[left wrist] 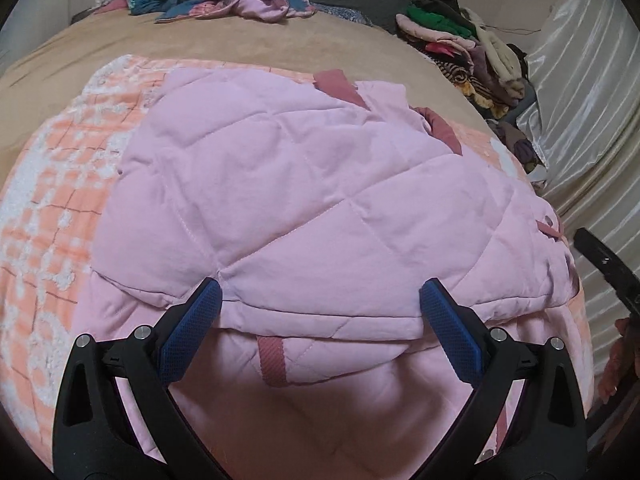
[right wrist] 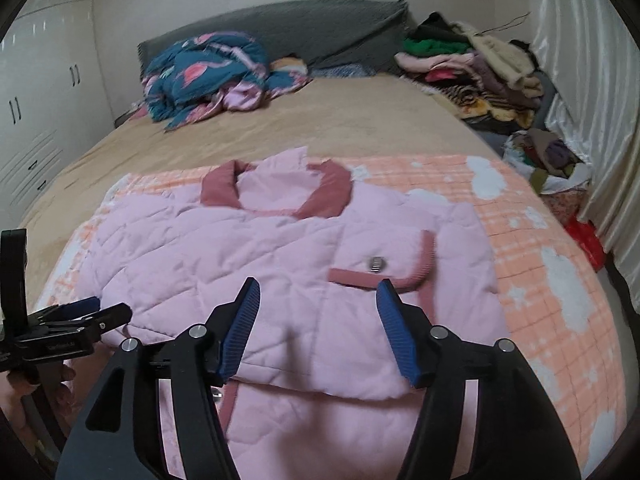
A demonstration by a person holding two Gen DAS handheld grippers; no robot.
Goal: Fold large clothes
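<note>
A pink quilted jacket (left wrist: 304, 200) with dusty-rose trim lies partly folded on an orange-and-white blanket (left wrist: 52, 184) on the bed. In the right wrist view the jacket (right wrist: 280, 264) shows its rose collar (right wrist: 276, 192) at the far end and a pocket with a snap. My left gripper (left wrist: 322, 292) is open and empty, its blue pads (left wrist: 188, 332) either side of the jacket's near folded edge. My right gripper (right wrist: 318, 292) is open and empty just above the jacket's near part. The left gripper (right wrist: 76, 312) also shows at the left edge of the right wrist view.
The blanket (right wrist: 560, 280) covers the near part of a tan bed (right wrist: 328, 120). A crumpled blue patterned garment (right wrist: 208, 76) lies near the grey headboard cushion (right wrist: 288, 36). A pile of clothes (right wrist: 480, 68) sits at the far right by a satin curtain (right wrist: 580, 80). White wardrobes (right wrist: 36, 92) stand left.
</note>
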